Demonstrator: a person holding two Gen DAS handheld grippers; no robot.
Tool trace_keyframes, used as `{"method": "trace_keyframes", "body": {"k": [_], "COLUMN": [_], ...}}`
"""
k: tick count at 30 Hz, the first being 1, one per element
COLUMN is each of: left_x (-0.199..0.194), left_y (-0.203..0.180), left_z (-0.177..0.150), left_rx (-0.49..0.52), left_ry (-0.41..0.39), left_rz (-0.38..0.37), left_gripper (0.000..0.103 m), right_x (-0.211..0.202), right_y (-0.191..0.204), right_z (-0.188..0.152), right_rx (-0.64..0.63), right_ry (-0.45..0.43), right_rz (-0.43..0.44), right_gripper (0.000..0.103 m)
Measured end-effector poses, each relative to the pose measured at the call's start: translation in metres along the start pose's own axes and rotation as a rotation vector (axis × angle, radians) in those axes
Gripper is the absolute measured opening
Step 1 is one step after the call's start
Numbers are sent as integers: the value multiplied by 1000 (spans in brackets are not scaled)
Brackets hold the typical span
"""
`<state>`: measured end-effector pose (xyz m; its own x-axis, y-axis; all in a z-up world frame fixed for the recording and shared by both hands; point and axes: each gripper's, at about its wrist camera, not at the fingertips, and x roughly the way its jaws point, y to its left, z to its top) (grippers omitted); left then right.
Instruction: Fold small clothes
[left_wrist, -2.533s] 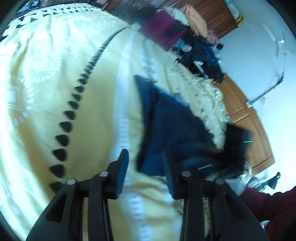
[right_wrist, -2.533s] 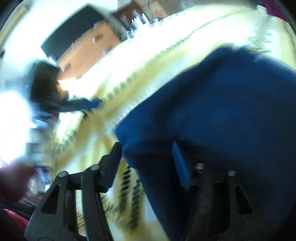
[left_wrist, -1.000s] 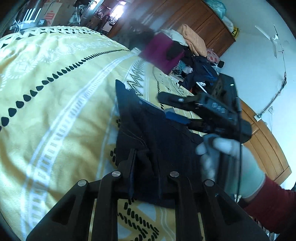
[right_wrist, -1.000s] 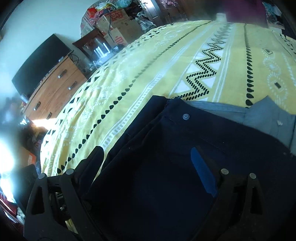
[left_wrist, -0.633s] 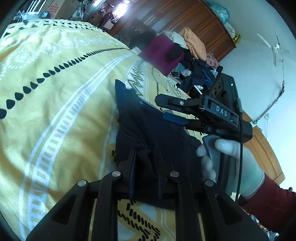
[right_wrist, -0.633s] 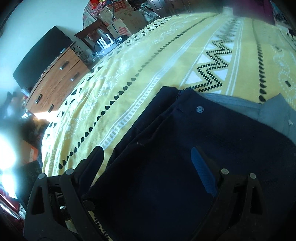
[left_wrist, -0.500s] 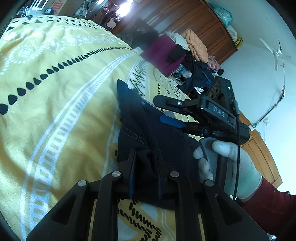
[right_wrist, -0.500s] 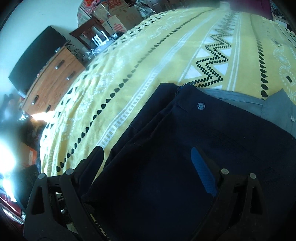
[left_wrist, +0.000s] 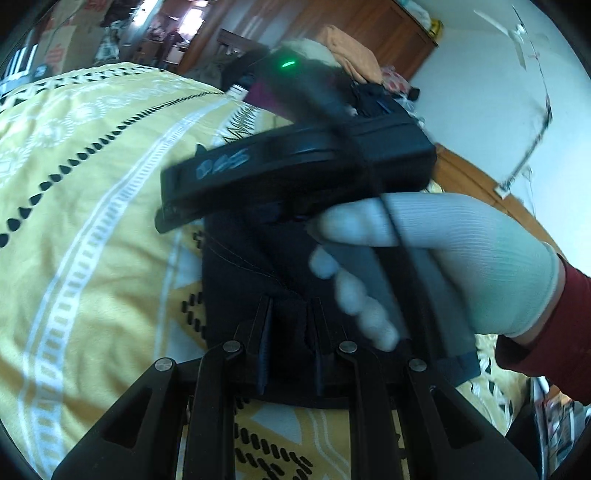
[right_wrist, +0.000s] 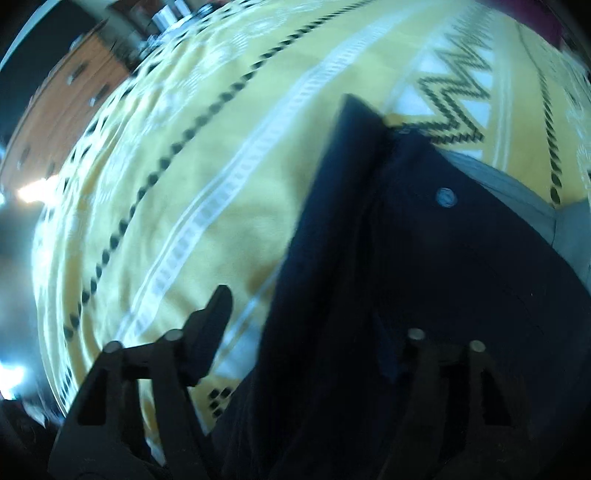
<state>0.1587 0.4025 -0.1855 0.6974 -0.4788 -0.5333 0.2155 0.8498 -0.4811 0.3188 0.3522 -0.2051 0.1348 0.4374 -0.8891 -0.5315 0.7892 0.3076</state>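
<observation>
A dark navy garment (left_wrist: 240, 266) with a metal button (right_wrist: 445, 195) and a grey inner band (right_wrist: 517, 192) lies on the yellow patterned bedspread (left_wrist: 92, 221). My left gripper (left_wrist: 290, 328) is shut on a raised fold at the garment's near edge. My right gripper (left_wrist: 162, 203), held by a white-gloved hand (left_wrist: 461, 258), crosses just above the garment and points left, blurred. In the right wrist view my right gripper (right_wrist: 303, 328) stands open, and the garment's (right_wrist: 369, 277) left edge runs up between its fingers. The right finger is dim against the cloth.
The bedspread (right_wrist: 221, 147) stretches far to the left. A pile of clothes (left_wrist: 347, 48) and a wooden wardrobe (left_wrist: 380, 26) stand beyond the bed. A wooden dresser (right_wrist: 66, 96) is off the bed's far side. A dark red sleeve (left_wrist: 546, 325) enters at right.
The right gripper has swung left and nearer, now crossing low over the garment, with its view blurred by motion. The left gripper stays shut on the same fold.
</observation>
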Motion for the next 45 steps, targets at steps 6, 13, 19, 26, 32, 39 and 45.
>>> {"method": "trace_keyframes", "body": {"k": [6,13,19,26,32,39,45], "left_x": [6,-10,9,102,158,147,68], "left_y": [-19,-81,-208,-344,-361,-339,-277], "left_z": [4,18,27,-25,-57,-54,-18], "left_rx": [80,145,379,547,471,409,301], "left_ry": [20,5,69,293,424,445,323], "left_rz": [-12,-123,-348,-558,-549,-532,-436], "left_gripper": [17,17,17,9,9,11,18], "right_x": [-19,-133,-227,-246,-198,-186,-197], "right_y": [-39,-81,-181,-330,-405,-410,-394], "right_z": [-13,-63,-152,-273,-299,-303,-321], "right_rx": [153,186,311,625,701,730,750], "right_ry": [-97,-367,-530,-596,-468,-445,-409], "right_rz": [156,247,216,235,293,422,479], "right_gripper": [6,5,5,5,5,9,32]}}
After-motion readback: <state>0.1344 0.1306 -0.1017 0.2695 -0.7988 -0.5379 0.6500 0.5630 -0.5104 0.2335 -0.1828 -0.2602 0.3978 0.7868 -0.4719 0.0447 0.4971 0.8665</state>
